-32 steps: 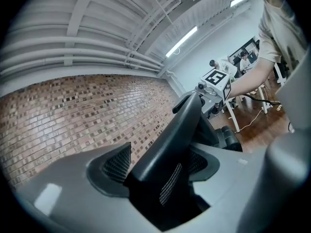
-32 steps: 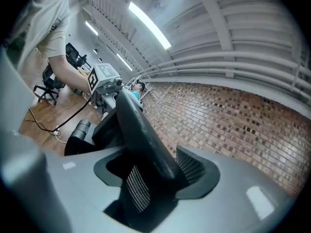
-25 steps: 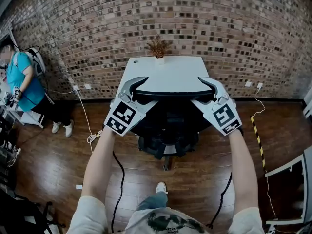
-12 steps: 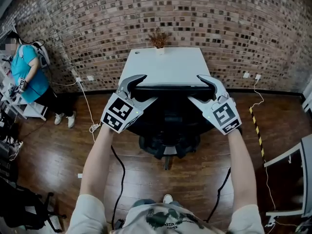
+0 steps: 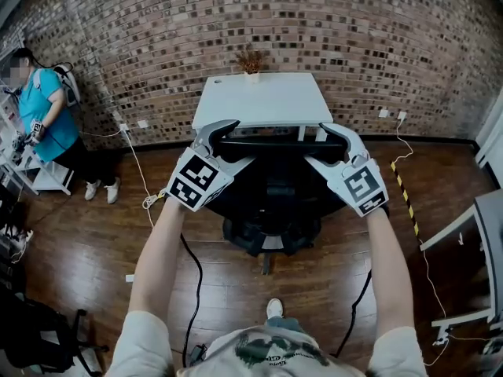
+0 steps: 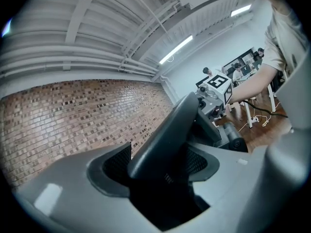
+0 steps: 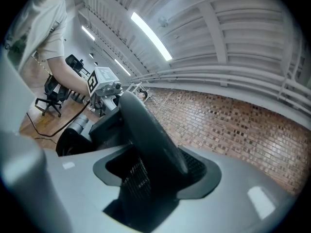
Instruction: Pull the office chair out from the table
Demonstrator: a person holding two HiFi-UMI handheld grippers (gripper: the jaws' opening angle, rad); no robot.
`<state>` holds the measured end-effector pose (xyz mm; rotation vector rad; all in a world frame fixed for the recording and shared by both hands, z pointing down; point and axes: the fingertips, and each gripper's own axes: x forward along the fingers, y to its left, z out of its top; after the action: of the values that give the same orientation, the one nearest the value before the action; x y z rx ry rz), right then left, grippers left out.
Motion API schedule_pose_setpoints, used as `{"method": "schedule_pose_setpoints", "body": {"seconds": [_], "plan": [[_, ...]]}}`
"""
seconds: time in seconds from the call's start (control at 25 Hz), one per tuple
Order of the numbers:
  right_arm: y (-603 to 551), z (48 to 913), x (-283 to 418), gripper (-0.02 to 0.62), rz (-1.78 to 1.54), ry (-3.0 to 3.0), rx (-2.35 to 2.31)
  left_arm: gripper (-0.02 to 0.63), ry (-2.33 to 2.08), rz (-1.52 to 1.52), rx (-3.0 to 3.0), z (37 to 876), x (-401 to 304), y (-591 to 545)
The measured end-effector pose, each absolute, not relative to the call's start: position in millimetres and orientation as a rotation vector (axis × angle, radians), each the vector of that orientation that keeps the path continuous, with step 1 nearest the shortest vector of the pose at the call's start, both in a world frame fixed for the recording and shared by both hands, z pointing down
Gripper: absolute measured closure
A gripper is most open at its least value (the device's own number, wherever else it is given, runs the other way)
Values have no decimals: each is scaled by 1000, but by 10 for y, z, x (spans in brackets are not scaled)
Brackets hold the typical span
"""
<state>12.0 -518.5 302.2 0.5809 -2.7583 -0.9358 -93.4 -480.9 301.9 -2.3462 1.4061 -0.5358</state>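
A black office chair (image 5: 267, 210) stands in front of a white table (image 5: 263, 100), its backrest's top rail (image 5: 271, 144) a little clear of the table's near edge. My left gripper (image 5: 236, 141) is shut on the rail's left end and my right gripper (image 5: 316, 143) on its right end. In the left gripper view the dark rail (image 6: 163, 140) runs away between the grey jaws of the left gripper (image 6: 160, 178). The right gripper view shows the same rail (image 7: 150, 135) filling the right gripper (image 7: 150, 178), mesh below it.
A dried plant (image 5: 251, 61) sits at the table's far edge, against the brick wall. A person (image 5: 39, 124) stands at far left. Cables (image 5: 192, 281) trail across the wood floor. Another white table (image 5: 471, 234) is at right and a black chair (image 5: 39, 336) at lower left.
Both grippers and the chair have moved back from the table toward me. A gap now shows between the backrest and the table's edge, with the table legs visible.
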Motion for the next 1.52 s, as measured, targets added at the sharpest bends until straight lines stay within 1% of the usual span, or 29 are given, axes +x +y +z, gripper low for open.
{"method": "schedule_pose_setpoints", "body": {"seconds": [0.68,0.92,1.52], "plan": [[-3754,3082,485,318,-888,-2762,646,268,1354,-512,-2356,3056,-603,-3434],[-3417,3019,592,318,-889,-2784,609,268,1379,-505,-2325,2989,-508,-3070],[-2571,3039,1114,311,-889,-2830,523,268,1469,-515,-2285,3010,22,-2121]]}}
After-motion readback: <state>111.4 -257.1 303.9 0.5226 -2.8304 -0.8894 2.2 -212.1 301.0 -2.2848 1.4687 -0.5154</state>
